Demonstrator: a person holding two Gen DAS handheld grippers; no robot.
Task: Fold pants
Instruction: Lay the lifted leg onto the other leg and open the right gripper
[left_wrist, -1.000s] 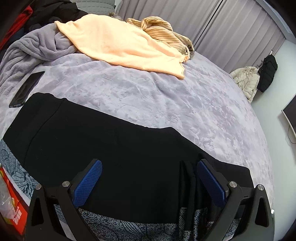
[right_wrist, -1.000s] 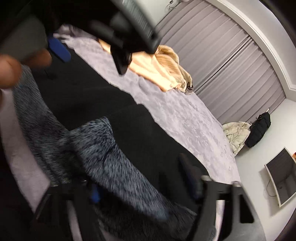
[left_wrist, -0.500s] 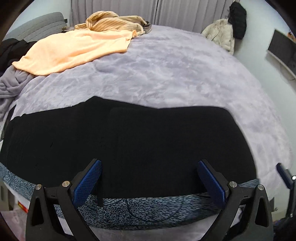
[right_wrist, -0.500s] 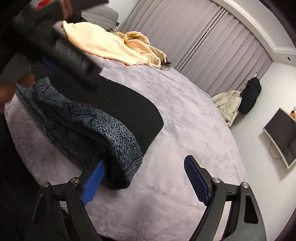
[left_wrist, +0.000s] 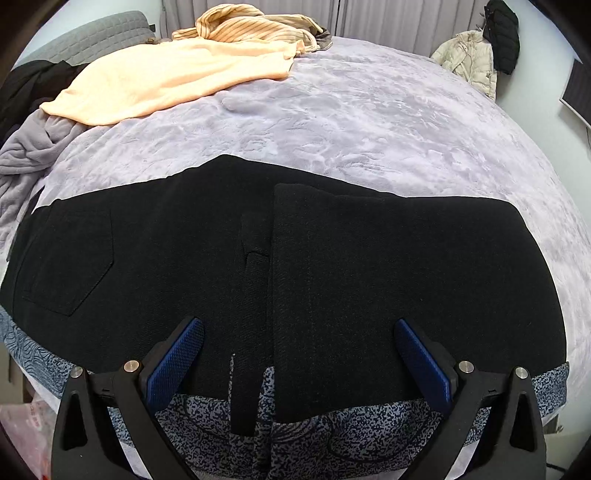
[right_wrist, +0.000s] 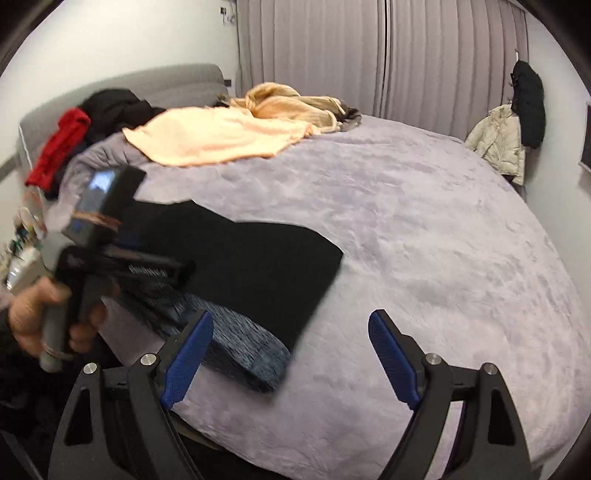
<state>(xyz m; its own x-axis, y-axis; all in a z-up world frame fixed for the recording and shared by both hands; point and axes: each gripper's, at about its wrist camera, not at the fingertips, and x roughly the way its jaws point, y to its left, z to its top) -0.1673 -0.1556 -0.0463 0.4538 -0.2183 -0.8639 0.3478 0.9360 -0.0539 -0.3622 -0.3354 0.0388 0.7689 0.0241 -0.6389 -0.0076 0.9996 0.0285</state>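
Pants (left_wrist: 332, 266), black, lie spread flat near the front edge of the bed (left_wrist: 369, 122), one leg end folded over so its hem line runs down the middle. Left hand-held gripper (left_wrist: 299, 363) hovers right over that overlap, blue pads wide apart and clamping nothing, free to choose the next hold. Right hand-held gripper (right_wrist: 291, 363) has just been opening its jaws; they stand wide with only the bed cover between them, off the right end of the pants. Under the pants a blue patterned cloth (left_wrist: 332, 432) peeks out along the near edge. Well beyond the pants, a peach garment (left_wrist: 166, 81) and a striped top (left_wrist: 251, 26) are heaped out of the folding space.
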